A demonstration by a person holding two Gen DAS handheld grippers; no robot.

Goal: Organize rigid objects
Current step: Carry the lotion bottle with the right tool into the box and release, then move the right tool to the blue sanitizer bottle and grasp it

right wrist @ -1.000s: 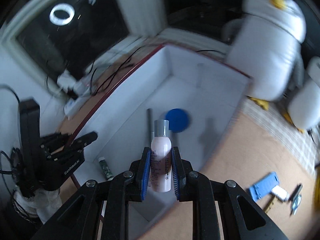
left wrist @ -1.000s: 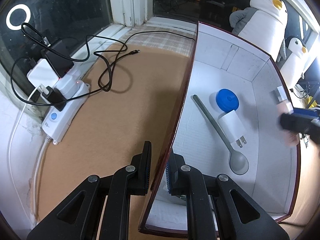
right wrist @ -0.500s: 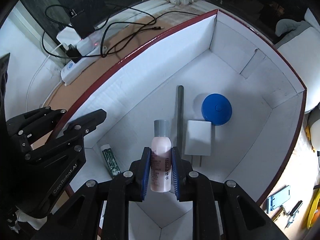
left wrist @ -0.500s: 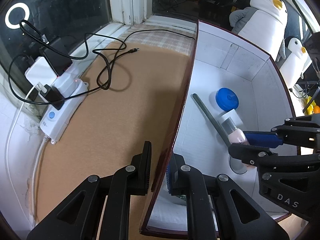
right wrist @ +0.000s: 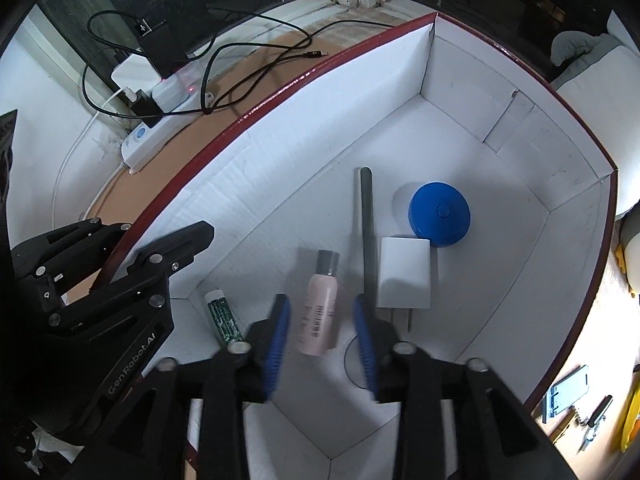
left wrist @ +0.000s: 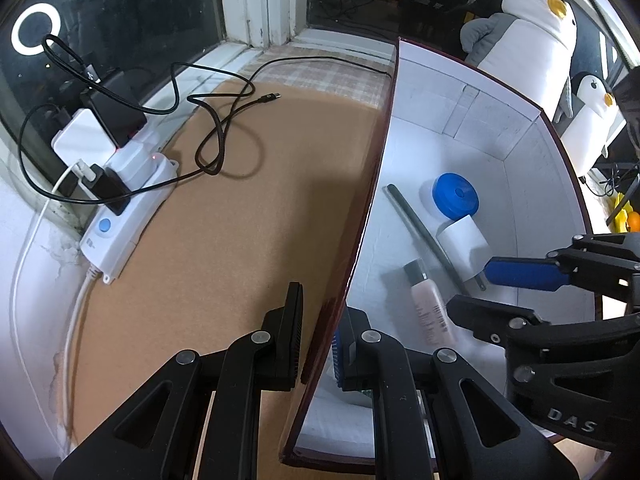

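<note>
A white box with a dark red rim [left wrist: 384, 128] [right wrist: 320, 68] lies open on the brown table. In it lie a pink bottle with a grey cap [left wrist: 430, 306] [right wrist: 320, 304], a grey spoon [left wrist: 420, 228] [right wrist: 367, 224], a white charger plug [left wrist: 464, 242] [right wrist: 404, 272], a blue round lid [left wrist: 456, 196] [right wrist: 439, 214] and a small green tube [right wrist: 222, 314]. My right gripper [right wrist: 322, 340] [left wrist: 488, 292] is open over the box, its fingers on either side of the bottle. My left gripper [left wrist: 318, 340] is shut on the box's left wall.
A white power strip [left wrist: 120, 200] with chargers and black cables [left wrist: 216, 132] sits at the table's left edge by the window. Two plush penguins [left wrist: 532, 28] stand behind the box. A blue clip and small tools [right wrist: 572, 396] lie on the table right of the box.
My right gripper came down into the box, opened and let go of the pink bottle, which now lies on the box floor. My left gripper stays clamped on the wall.
</note>
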